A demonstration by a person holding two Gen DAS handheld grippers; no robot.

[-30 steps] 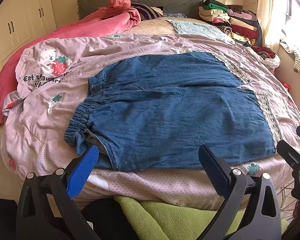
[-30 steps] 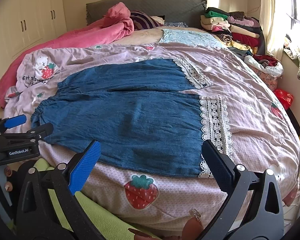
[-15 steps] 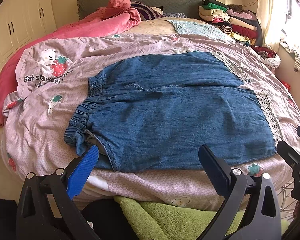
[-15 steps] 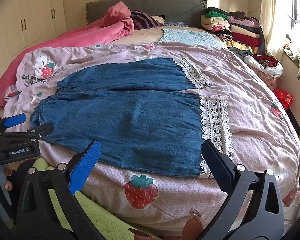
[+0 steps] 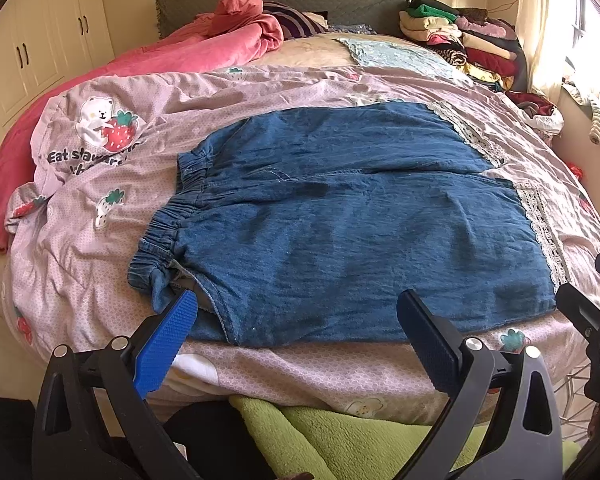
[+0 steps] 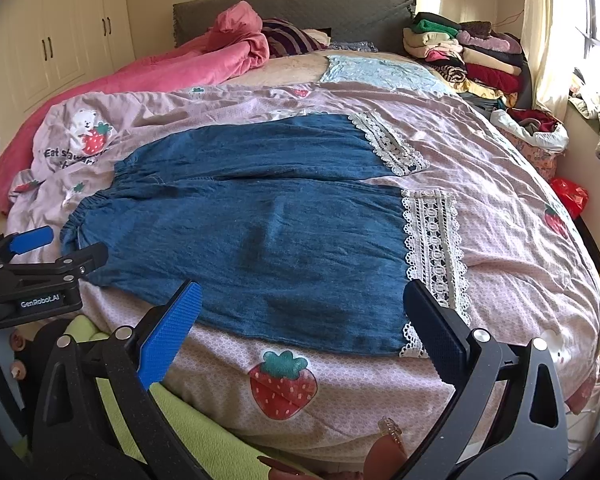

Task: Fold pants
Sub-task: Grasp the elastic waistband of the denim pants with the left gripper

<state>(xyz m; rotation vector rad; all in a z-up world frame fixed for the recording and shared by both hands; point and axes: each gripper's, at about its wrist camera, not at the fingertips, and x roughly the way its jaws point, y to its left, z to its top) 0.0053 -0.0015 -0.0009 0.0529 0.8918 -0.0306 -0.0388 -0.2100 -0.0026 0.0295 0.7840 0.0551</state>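
Pants (image 5: 352,220) of blue denim lie spread flat on the bed, just ahead of both claws and untouched by either. The left claw (image 5: 296,334) hovers at the near edge of the bed with its jaws spread wide and nothing between them; its blue pad (image 5: 166,338) sits low before the pants' gathered elastic waistband (image 5: 168,232). The right claw (image 6: 300,330) is likewise wide open and empty, poised over the near hem of the closer leg, its dark finger (image 6: 434,330) overlapping the white lace trim (image 6: 434,246) in the right wrist view. From that camera the left claw shows at the left edge, level with the waistband end of the garment.

The pants run across the bed, waistband to the left and the two lace-edged leg ends to the right, legs side by side with the farther leg angled slightly away. They rest on a lilac duvet (image 6: 512,216) printed with strawberries and a bear. A green blanket (image 5: 340,436) hangs below the duvet's near edge. Farther back, a pink blanket (image 5: 204,46) is bunched along the left side toward the grey headboard (image 6: 328,10), and a stack of folded clothes (image 6: 464,54) stands at the right corner near the window. White wardrobe doors (image 6: 68,40) fill the left wall.
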